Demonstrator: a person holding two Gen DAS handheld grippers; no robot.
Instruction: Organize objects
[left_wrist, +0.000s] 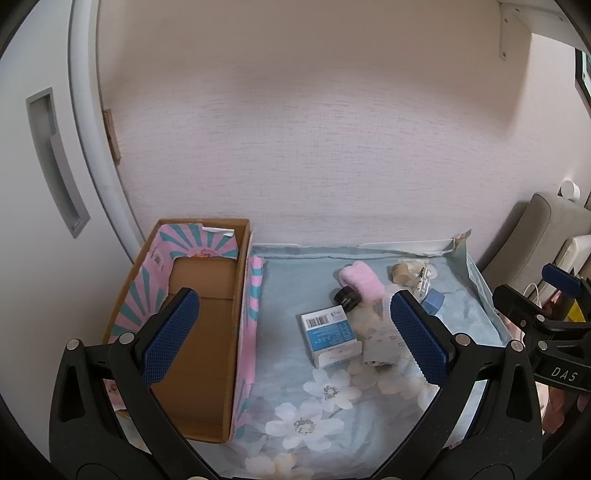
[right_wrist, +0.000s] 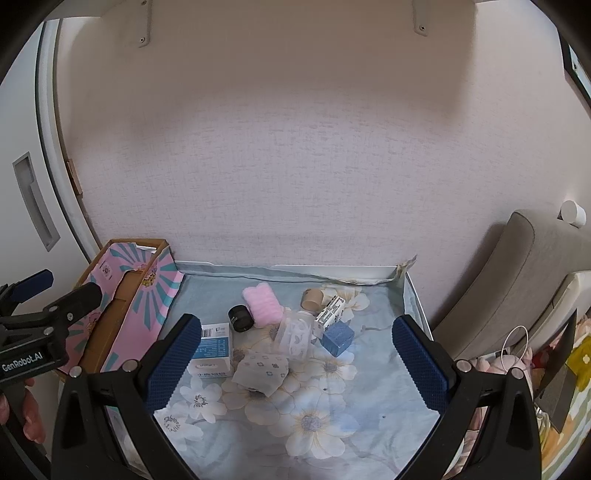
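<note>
Cardboard box (left_wrist: 199, 332), empty, stands at the left of the floral-cloth desk (right_wrist: 332, 424). Right of it lie a blue-white carton (left_wrist: 330, 338), black jar (left_wrist: 346, 298) and pink cloth (left_wrist: 362, 282). Left gripper (left_wrist: 291, 332) and right gripper (right_wrist: 299, 362) hover with fingers spread, holding nothing.

Setting: I read this as a home, likely a bedroom or living room. Evidence: pale pink textured wallpaper (right_wrist: 295, 166); light blue cloth printed with white flowers (right_wrist: 314, 417) spread over the work surface; grey-beige upholstered cushion (right_wrist: 509, 273) at right; white sliding door with recessed handle (left_wrist: 55, 162) at left. Small household items lie on the cloth, including a fluffy pink rolled towel (right_wrist: 262, 301) and a small black cosmetic jar (right_wrist: 240, 318).
</note>
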